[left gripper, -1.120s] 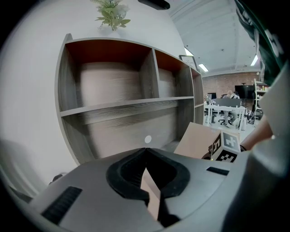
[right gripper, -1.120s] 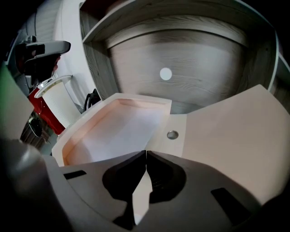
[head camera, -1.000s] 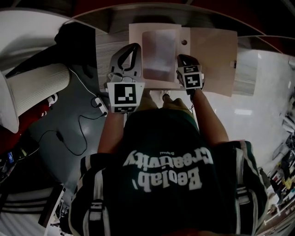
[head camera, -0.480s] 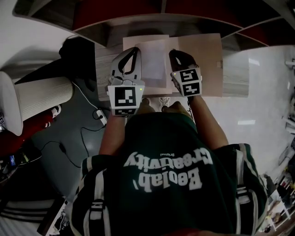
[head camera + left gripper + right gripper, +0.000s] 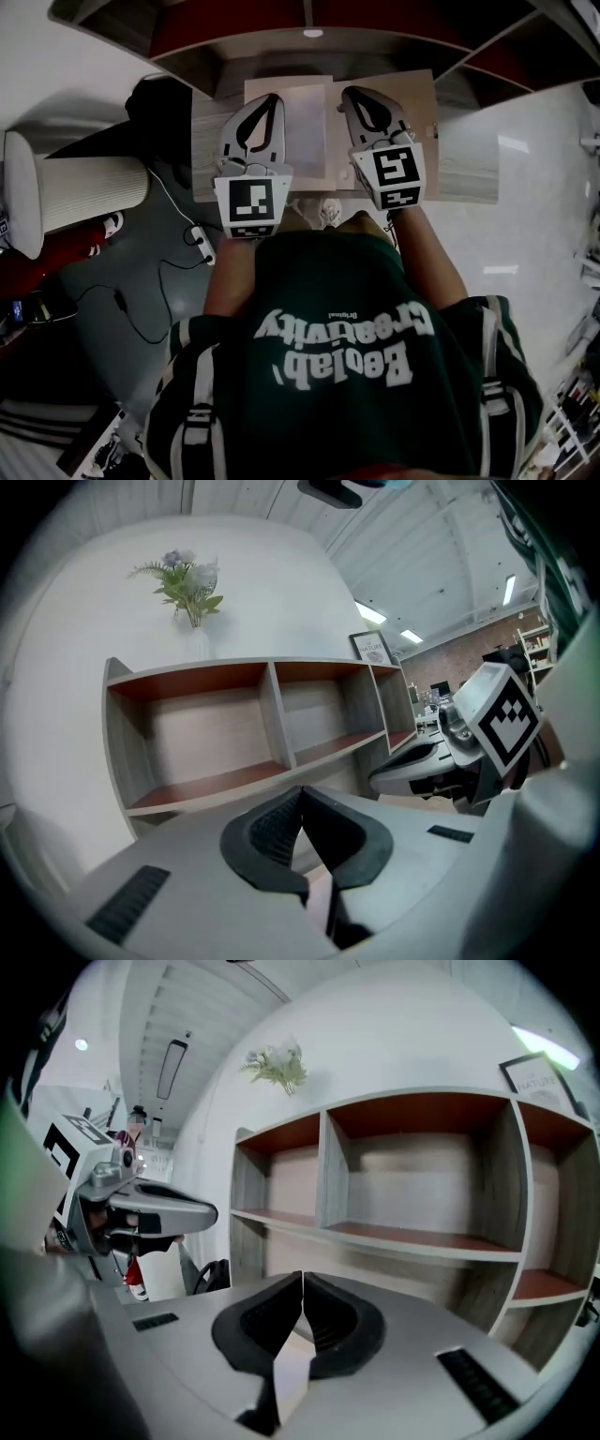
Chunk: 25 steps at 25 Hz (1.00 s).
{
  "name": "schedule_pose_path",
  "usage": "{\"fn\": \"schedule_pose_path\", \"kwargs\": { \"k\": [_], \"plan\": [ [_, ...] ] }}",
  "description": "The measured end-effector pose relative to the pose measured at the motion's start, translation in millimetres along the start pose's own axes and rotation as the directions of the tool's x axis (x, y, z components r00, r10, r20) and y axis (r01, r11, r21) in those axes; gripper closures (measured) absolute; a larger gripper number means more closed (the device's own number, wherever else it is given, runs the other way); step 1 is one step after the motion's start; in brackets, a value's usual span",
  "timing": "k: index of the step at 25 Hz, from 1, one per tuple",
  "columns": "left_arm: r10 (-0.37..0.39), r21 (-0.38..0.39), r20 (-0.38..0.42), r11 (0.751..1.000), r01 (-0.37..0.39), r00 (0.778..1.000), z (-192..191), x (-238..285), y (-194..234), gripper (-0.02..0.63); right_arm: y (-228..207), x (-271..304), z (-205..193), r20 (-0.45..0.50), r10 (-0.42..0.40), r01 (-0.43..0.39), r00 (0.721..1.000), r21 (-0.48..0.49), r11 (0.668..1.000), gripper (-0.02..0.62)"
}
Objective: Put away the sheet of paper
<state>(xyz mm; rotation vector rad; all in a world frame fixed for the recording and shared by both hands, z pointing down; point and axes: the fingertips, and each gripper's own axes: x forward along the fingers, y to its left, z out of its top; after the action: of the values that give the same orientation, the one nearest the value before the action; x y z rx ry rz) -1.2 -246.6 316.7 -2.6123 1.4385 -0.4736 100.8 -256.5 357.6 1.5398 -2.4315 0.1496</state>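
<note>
Sheet of paper (image 5: 306,129): pale, plain, lying flat, long axis near-to-far, pointing at the shelf (image 5: 244,37). Left gripper (image 5: 272,97) and right gripper (image 5: 350,92) over its side edges, both jaws closed tip to tip.

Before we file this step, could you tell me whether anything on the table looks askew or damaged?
Nothing stands out: the sheet of paper looks flat and square on the tan backing on the table.

L hand-held gripper (image 5: 270,98) & R hand-held gripper (image 5: 354,94) side by side over desk (image 5: 466,167), paper sheet (image 5: 307,131) btwn.
</note>
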Motion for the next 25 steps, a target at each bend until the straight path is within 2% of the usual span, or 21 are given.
{"fn": "schedule_pose_path", "kwargs": {
  "k": [12, 25],
  "plan": [
    [0.024, 0.007, 0.079, 1.0, -0.024, 0.997, 42.0, -15.3, -16.6, 0.588, -7.8, -47.5, 53.3, 0.135, -0.01, 0.016, 0.991, -0.039, 0.999, 0.56],
    [-0.005, 0.031, 0.1, 1.0, 0.001, 0.995, 51.1, -18.0, -8.8, 0.588, -9.6, -48.0, 70.3, 0.149, -0.018, 0.027, 0.989, -0.056, 0.998, 0.561]
  ]
}}
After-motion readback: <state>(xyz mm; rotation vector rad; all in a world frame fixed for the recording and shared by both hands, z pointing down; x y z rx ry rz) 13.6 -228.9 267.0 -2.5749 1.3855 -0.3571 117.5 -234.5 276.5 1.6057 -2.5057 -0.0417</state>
